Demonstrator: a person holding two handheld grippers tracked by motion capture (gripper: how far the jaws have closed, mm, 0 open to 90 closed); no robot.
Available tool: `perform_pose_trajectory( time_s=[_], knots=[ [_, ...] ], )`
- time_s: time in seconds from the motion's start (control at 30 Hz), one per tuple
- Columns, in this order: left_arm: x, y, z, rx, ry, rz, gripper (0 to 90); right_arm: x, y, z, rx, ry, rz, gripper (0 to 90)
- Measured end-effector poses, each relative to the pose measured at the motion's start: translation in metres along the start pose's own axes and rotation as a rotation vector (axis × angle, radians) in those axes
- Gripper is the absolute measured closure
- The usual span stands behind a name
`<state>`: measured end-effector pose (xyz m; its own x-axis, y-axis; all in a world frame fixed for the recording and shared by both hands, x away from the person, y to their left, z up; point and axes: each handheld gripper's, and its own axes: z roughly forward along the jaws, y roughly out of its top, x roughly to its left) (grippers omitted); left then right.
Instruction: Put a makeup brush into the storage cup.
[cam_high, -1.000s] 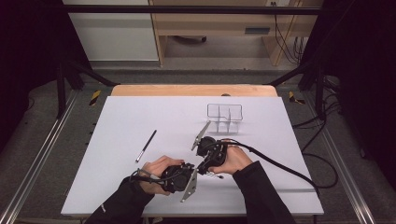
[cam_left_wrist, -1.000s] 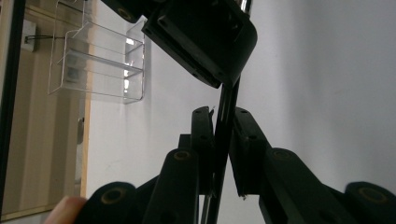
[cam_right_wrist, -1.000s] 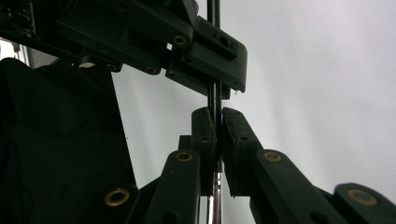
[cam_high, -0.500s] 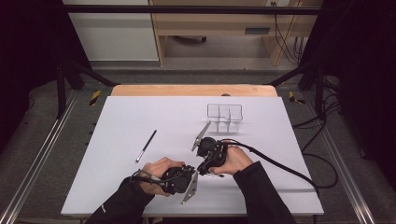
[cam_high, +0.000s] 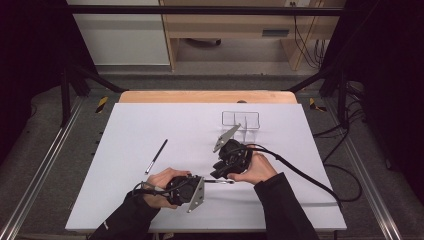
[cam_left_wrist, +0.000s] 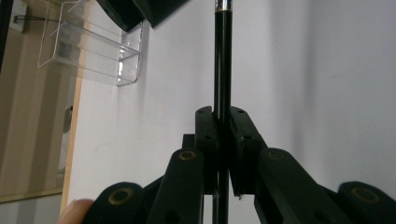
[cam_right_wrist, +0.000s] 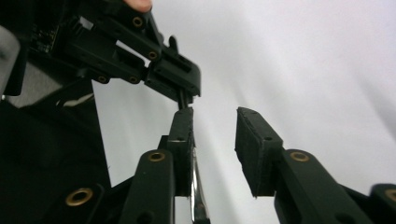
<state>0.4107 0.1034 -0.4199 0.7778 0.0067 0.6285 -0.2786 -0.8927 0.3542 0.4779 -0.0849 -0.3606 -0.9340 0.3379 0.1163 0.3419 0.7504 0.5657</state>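
White covering spreads over the table (cam_high: 125, 150), whose wooden far edge shows against a dim room with dark frame posts. Near the front edge, toward the middle, a person's left gripper (cam_left_wrist: 222, 122) is clamped on a thin black pen (cam_left_wrist: 222, 70), a glossy straight rod with a silver band farther along its length; in the high view the pen (cam_high: 220, 181) lies level between the two grippers, just above the table. The right gripper (cam_right_wrist: 215, 135) has its jaws spread apart, one jaw lying against the pen's silver part (cam_right_wrist: 198, 196), the other clear of it. A second slim black pen (cam_high: 156, 156) lies flat left of centre, well apart from the hands. A clear plastic holder (cam_high: 241, 120) stands toward the far edge, right of centre.
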Motion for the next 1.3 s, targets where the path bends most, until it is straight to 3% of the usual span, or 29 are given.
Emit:
perform_pose_trajectory(
  time_s=[0.23, 0.5, 0.7, 1.3],
  knots=[
    [0.0, -0.006, -0.002, -0.021, 0.01, -0.059, 83.1, -0.003, -0.008, -0.013, -0.096, -0.07, 0.024, 56.8],
    [-0.002, -0.014, -0.001, -0.016, 0.011, -0.124, 83.0, -0.01, -0.02, -0.028, -0.276, -0.167, 0.098, 42.8],
    [-0.003, -0.018, 0.0, -0.019, 0.006, -0.183, 83.0, -0.012, -0.028, -0.031, -0.319, -0.227, 0.128, 33.1],
    [-0.002, -0.023, 0.007, -0.006, -0.001, -0.352, 83.0, -0.011, -0.065, -0.031, -0.457, -0.267, 0.217, 17.5]
  ],
)
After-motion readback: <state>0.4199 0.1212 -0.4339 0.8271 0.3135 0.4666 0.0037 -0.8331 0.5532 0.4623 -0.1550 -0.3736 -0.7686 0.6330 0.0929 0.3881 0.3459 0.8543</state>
